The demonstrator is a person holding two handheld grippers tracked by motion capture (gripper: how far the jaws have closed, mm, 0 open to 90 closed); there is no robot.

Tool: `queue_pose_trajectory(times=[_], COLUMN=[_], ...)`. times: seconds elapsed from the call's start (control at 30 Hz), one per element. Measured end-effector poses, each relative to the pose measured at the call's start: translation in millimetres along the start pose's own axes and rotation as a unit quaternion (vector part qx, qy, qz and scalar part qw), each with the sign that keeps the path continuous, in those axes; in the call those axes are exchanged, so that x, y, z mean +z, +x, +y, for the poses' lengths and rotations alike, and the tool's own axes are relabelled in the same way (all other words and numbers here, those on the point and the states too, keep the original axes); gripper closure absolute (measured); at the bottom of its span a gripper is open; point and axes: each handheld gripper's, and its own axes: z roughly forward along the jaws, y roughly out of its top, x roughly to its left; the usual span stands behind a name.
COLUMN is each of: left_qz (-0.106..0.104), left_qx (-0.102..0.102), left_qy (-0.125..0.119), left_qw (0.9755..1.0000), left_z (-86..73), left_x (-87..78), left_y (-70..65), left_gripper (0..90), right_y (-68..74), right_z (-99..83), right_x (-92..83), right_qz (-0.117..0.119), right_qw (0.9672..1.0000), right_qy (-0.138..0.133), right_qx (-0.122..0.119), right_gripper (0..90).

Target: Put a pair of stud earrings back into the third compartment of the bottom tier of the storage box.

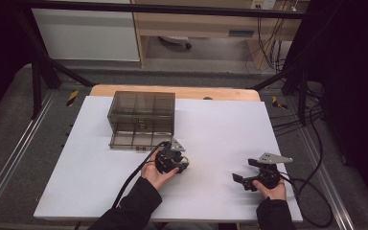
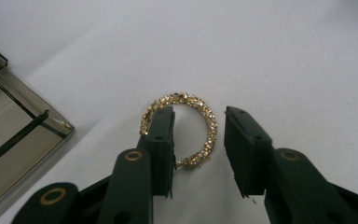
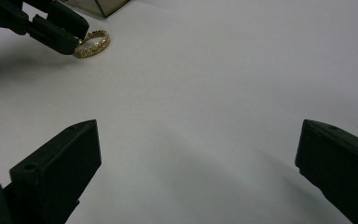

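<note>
Fingers of left gripper apart, straddling one gold bracelet; right gripper fingers wide apart; one box

We've got a white table top here, wood edge showing at the far side. Sitting right on it: a smoky clear compartment box toward the far left, and a sparkly gold bracelet just beside the box.

A lab: black frame around a white table, loose cables.
</note>
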Motion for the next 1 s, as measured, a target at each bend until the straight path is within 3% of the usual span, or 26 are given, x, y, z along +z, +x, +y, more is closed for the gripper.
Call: queue_pose_trajectory(times=[0.37, 1.0], left_qz=[-0.003, -0.017], left_qx=[0.009, 0.008], left_qy=[0.003, 0.003], left_qw=[0.9999, 0.9998], left_z=[1.5, 2.4], left_x=[5.4, 7.5], left_y=[-1.4, -2.5], left_gripper=[73.2, 84.6], right_y=[0.0, -0.3], right_z=[0.0, 0.1], right_x=[0.0, -0.1], right_qz=[0.000, -0.001], right_qw=[1.0000, 1.0000], right_qy=[0.000, 0.001], right_qx=[0.000, -0.001], right_gripper=[0.7, 0.7])
